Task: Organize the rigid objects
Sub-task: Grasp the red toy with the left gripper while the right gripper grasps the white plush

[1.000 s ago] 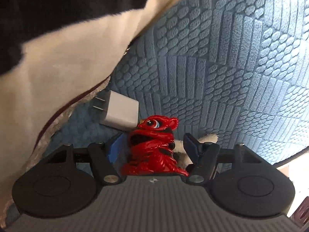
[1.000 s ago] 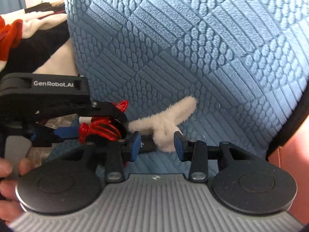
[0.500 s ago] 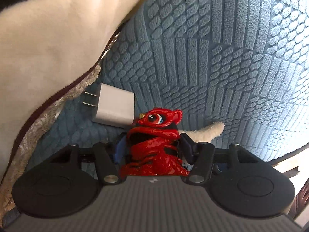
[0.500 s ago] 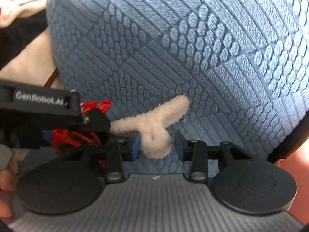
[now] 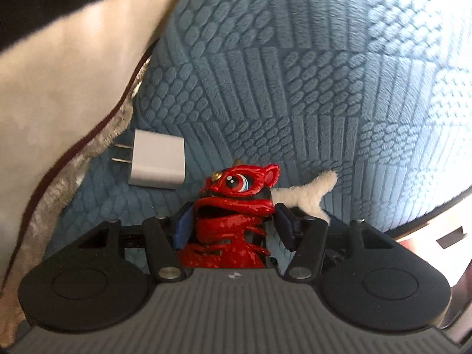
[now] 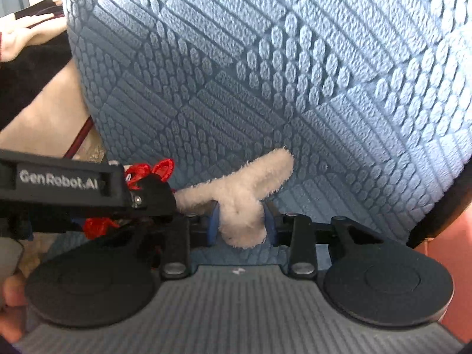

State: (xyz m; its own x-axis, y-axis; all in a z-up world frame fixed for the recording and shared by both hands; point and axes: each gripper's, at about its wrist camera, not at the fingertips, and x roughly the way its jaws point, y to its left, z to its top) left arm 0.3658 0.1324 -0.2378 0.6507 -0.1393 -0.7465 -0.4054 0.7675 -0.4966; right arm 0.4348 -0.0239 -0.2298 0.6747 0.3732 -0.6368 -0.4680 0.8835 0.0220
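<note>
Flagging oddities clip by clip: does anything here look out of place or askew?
Yes: the task is rigid objects, yet the right tongs straddle a soft, fuzzy white piece on the blue blanket. The white charger lies on its side, prongs exposed, beside the red figurine in the left tongs.

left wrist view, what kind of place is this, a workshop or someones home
Most likely a home, on a bed or sofa. The surface is a plush blue textured blanket, a cream and black throw lies beside it, and a white wall charger sits loose on the fabric.
</note>
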